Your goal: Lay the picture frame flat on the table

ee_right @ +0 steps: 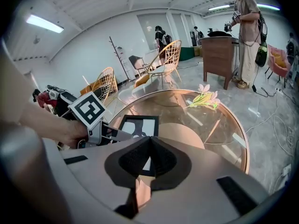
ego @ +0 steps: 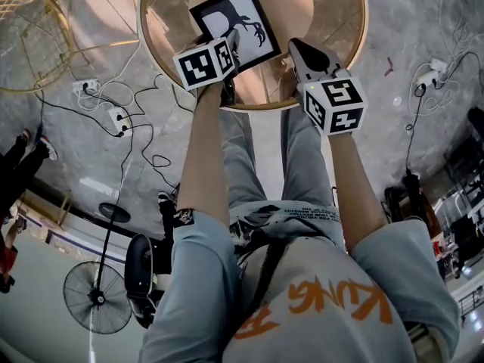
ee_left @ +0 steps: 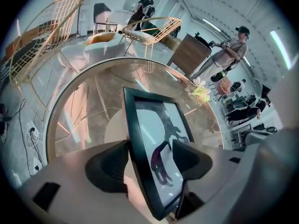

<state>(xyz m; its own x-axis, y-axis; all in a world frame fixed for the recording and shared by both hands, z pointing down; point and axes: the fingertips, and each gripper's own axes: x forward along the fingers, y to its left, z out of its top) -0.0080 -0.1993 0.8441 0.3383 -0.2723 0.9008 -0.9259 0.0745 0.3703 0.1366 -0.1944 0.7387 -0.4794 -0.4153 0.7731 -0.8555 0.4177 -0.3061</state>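
A black picture frame point(ego: 236, 17) with a dark animal silhouette lies on the round glass table point(ego: 364, 21). My left gripper point(ego: 234, 45) reaches over the frame's near edge. In the left gripper view its jaws stand wide apart with the frame point(ee_left: 156, 125) running between them, and the pads do not clamp it. My right gripper point(ego: 299, 50) hovers over the table's near right part, beside the frame, shut and empty. In the right gripper view its pads point(ee_right: 140, 160) meet, with the frame point(ee_right: 138, 124) and the left gripper point(ee_right: 117, 134) beyond them.
A pink and yellow flower point(ee_right: 206, 99) lies on the table's far side. Wire chairs point(ego: 30, 40) stand around the table. Cables and power strips point(ego: 117, 117) run over the floor, and a fan point(ego: 97, 297) stands near my legs. People work by a wooden cabinet point(ee_right: 219, 55).
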